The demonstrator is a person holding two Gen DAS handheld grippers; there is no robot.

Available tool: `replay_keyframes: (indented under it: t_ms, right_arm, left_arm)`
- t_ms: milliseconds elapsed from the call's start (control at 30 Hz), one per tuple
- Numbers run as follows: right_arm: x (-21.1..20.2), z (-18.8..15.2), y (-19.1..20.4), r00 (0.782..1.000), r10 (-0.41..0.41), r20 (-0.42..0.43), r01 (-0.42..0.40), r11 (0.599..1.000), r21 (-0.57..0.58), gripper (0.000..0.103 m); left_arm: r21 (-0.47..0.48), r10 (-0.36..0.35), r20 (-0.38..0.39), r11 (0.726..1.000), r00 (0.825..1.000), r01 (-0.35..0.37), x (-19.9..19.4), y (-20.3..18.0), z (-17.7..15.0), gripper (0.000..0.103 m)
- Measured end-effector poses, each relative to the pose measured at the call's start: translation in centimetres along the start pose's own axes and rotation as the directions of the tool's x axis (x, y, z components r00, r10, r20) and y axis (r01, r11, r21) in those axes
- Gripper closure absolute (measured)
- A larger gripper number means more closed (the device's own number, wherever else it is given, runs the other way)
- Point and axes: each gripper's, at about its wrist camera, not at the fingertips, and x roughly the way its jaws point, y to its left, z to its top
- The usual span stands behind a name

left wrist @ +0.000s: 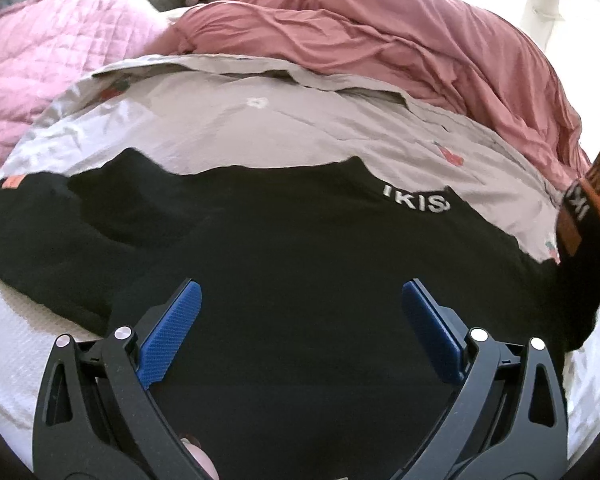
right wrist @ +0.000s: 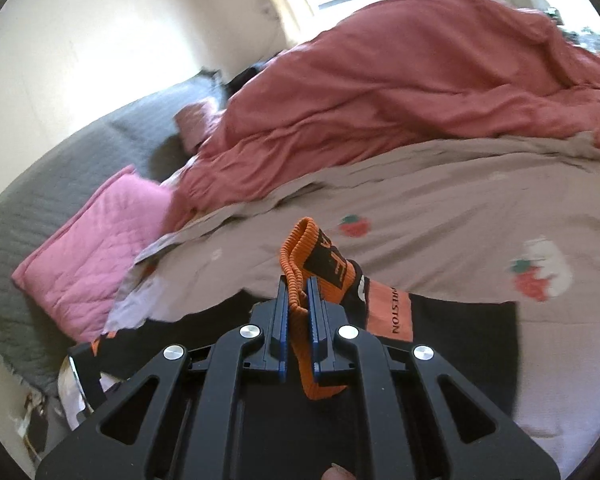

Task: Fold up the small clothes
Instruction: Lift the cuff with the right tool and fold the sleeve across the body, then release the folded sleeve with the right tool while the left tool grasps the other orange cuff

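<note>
My right hand-held gripper [right wrist: 298,300] is clamped on the ribbed orange cuff of one sock [right wrist: 332,276], black and orange with lettering, lifted above the bed. My left hand-held gripper [left wrist: 300,320] hangs with its jaws spread wide and nothing between them, over one black garment [left wrist: 284,264] lying flat with white letters near its edge. Beneath it I count one strawberry-print sheet [left wrist: 260,132], one rust-red duvet [left wrist: 380,28] and one pink quilted pillow [left wrist: 48,60].

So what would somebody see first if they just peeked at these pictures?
Probably the orange cuff, pinched in the right gripper, lifted above the bed. Then the black garment spread flat under the open left gripper, with a rumpled red blanket heaped behind.
</note>
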Motion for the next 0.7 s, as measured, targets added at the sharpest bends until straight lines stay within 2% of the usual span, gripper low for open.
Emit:
replay_keyframes:
  t_ms: [133,500,600,667,700]
  right_arm:
    - [2.4,-0.8,3.0,0.998,0.040,-0.040,-0.041,0.999,-0.013,0.096]
    - [9.5,-3.2,10.4,0.973,0.159,-0.167,-0.169,0.985,-0.043,0.095]
    - [10.7,-3.8,11.7,0.962,0.187,-0.200,-0.200,0.979,-0.047,0.090]
    - [10.7,-3.8,12.0,0.962,0.193,-0.194,-0.206,0.977,-0.051,0.078]
    - [10.7,-3.8,11.9,0.964,0.190,-0.186,-0.203,0.978,-0.055,0.077]
  left_arm:
    - [-0.046,0.016,0.018,0.999,1.000,-0.015,-0.5,1.9,0.5,0.009]
    - [-0.144,-0.050,0.007,0.988,0.999,0.051,-0.8,5.1,0.8,0.009]
    - [-0.146,-0.077,0.001,0.986,0.997,0.076,-0.6,5.2,0.7,0.009]
    - [-0.145,-0.105,-0.005,0.984,0.994,0.103,-0.3,5.1,0.7,0.010]
    - [-0.142,-0.112,-0.007,0.984,0.994,0.109,-0.2,5.0,0.6,0.011]
